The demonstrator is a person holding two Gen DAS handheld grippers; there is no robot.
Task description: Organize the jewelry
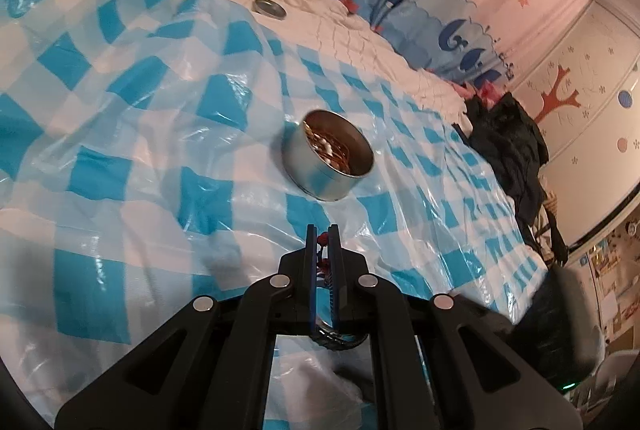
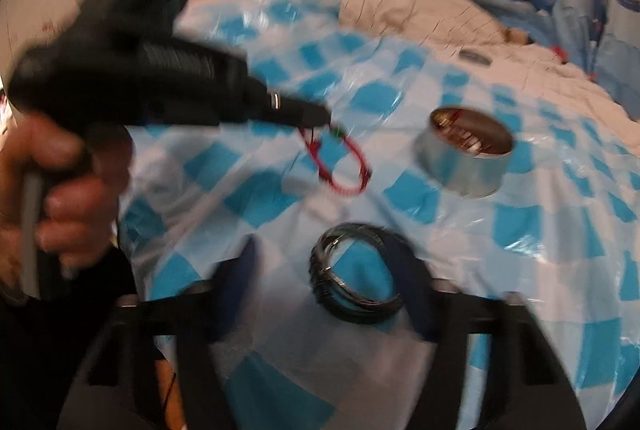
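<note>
Blue-and-white checked plastic sheeting is covering the bed, and a round metal tin is sitting open on it with gold-coloured jewelry piled inside. Its lid is lying well apart on the pale quilt near the pillow.

In the right wrist view, a hand is holding the left gripper above the sheet. Its jaws are pressing together on a red cord bracelet, which is dangling in a loop from the tips, off the sheet and near the tin.

Between the fingers of the right gripper a dark bangle is lying on the sheet. The blurred jaws are standing partly spread around it, and whether the pads are touching it cannot be told.
</note>
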